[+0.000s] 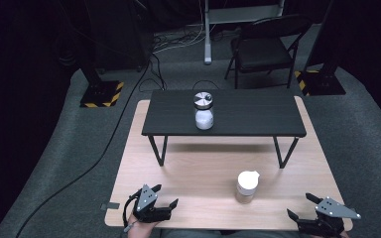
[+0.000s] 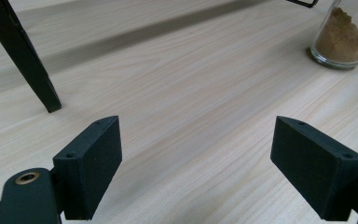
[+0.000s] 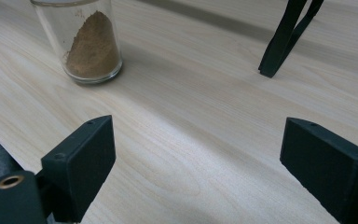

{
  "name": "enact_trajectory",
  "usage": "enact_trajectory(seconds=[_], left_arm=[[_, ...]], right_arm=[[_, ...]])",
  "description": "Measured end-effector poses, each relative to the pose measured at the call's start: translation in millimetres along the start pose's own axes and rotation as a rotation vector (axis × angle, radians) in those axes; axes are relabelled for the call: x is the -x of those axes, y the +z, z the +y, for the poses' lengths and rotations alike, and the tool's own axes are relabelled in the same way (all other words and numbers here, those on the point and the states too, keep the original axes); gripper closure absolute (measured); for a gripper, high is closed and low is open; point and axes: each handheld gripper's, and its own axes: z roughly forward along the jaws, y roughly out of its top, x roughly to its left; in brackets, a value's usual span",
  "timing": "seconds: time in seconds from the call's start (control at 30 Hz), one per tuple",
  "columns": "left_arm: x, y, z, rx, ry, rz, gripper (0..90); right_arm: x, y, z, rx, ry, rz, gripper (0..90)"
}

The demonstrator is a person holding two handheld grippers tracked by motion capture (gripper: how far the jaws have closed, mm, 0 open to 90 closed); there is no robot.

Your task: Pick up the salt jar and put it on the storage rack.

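Currently, at rest:
Spice jar [image 1: 247, 186]: white-lidded glass, brown powder, upright on the surface [image 1: 203, 173], landmark between both tools.
Left tool [image 1: 164, 197]: well left of jar, jaws wide apart, holding nothing.
Right tool [image 1: 301, 207]: right of jar, likewise spread and holding nothing.
Risk: a high or off-centre pinch could tip the jar.

Dark room, grey carpet, pale wood worktop.
Worktop [image 1: 178, 198] fills lower centre; a small black table [image 1: 258, 116] stands on it. Black folding chair [image 1: 265, 47] upper right. Hazard-striped stand bases upper left [image 1: 101, 94] and upper right [image 1: 322, 82]. Black cable [image 1: 94, 158] crosses the carpet [image 1: 59, 163] at left.
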Motion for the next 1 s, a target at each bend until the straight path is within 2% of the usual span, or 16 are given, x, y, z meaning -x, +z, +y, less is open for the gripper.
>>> enact_trajectory(seconds=[0.43,1.0], left_arm=[[-0.4,-0.9,1.0,-0.004,0.007,-0.002,15.7],[-0.2,-2.3,0.3,0.001,-0.004,0.010,15.7]], right_arm=[[-0.3,0.5,0.5,-0.003,-0.004,0.002,9.1],[-0.8,0.3,0.9,-0.004,-0.008,0.001,9.1]])
